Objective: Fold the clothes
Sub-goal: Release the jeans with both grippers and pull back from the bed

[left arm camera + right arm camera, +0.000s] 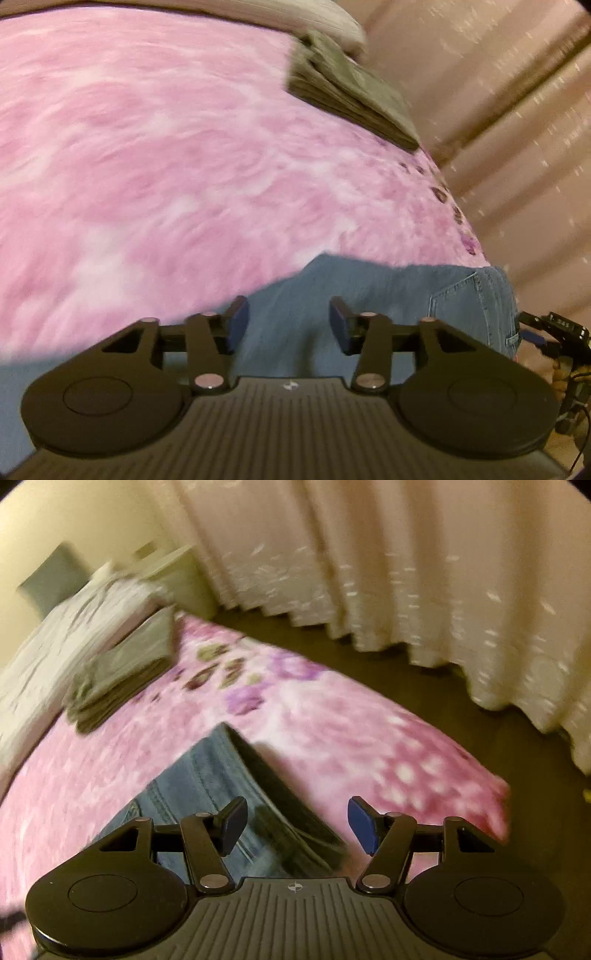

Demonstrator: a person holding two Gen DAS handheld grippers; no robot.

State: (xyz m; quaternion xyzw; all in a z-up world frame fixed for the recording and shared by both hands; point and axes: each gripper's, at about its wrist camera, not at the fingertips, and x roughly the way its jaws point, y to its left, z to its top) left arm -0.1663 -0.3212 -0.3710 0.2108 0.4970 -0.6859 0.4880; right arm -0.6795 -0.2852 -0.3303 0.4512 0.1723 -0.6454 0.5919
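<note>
Blue denim jeans (332, 295) lie on the pink floral bedspread (166, 166), apparently part-folded. I read both left tongs (288, 325) and right tongs (293, 825) parted, gripping nothing. 1 olive-grey folded stack (122, 675) sits finished; jeans remain.

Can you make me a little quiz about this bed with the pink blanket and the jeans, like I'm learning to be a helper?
1. True or false: the left gripper is squeezing the jeans.
2. What lies folded near the pillow? A) a grey-green stack of clothes B) a red towel C) a yellow sock
3. Fill in: beyond the far side of the pink blanket hangs a pale ____.

Key:
1. False. Its jaws stand apart above the denim, nothing pinched. The right gripper is open too.
2. A
3. curtain
</note>
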